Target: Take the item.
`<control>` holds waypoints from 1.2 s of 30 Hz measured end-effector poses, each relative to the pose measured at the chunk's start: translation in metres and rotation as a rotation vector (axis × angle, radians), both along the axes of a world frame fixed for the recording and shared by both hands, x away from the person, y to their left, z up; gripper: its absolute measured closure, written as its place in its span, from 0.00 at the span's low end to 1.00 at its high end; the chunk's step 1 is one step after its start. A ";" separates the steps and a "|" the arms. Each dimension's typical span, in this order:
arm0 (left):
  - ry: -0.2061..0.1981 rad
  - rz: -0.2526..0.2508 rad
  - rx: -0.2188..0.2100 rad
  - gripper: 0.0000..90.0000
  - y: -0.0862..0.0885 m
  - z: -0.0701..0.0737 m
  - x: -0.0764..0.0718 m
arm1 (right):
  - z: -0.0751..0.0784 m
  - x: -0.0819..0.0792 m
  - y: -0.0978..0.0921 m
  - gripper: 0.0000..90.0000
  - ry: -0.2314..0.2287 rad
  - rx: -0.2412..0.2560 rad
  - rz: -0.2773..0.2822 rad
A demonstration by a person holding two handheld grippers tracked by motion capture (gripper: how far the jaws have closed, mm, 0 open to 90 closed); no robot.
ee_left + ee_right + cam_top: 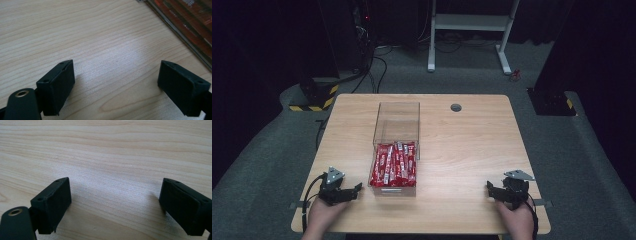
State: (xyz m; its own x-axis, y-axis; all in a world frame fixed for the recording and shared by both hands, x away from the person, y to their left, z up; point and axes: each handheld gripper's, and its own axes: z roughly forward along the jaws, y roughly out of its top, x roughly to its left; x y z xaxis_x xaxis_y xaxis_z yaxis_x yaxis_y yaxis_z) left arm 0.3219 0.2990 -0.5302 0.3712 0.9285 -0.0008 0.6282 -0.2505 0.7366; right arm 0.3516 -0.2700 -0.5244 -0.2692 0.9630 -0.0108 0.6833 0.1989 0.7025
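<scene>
The surface (462, 150) is seen from the high view, with a clear box (395, 150) of red packets (394, 164) toward its near edge. Left claw (358, 188) and right claw (488, 186) rest open and empty at the near corners. Work is judged unstarted; a reach to the packets is called for next. The box's edge (190, 37) is caught close up in the left gripper view.

Looks like some kind of lab or test room: dark walls, grey carpet (462, 75), a lone wooden desk (462, 145) with a cable hole (456, 107), cables (377, 65) snaking across the floor, hazard-striped stand bases (314, 97), and a white desk frame (472, 30) behind.
</scene>
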 end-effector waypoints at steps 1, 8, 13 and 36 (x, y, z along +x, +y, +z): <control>0.000 0.000 0.000 0.16 0.000 0.000 0.000 | 0.000 0.000 0.000 0.12 0.000 0.000 -0.001; 0.000 -0.002 0.002 0.16 0.000 0.000 0.000 | 0.000 0.000 0.000 0.12 0.000 0.000 0.000; 0.000 -0.001 0.002 0.16 0.000 0.000 0.000 | 0.000 0.000 -0.001 0.12 0.003 -0.002 0.007; 0.000 -0.002 0.002 0.16 0.000 0.000 0.000 | 0.006 -0.004 -0.001 0.14 -0.026 0.016 0.029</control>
State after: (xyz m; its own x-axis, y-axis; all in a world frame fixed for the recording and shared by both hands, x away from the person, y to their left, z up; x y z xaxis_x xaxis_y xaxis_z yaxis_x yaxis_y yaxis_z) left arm 0.3221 0.2991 -0.5301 0.3728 0.9279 0.0009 0.6275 -0.2528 0.7364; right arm 0.3474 -0.2710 -0.5183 -0.2965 0.9550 -0.0025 0.6592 0.2065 0.7231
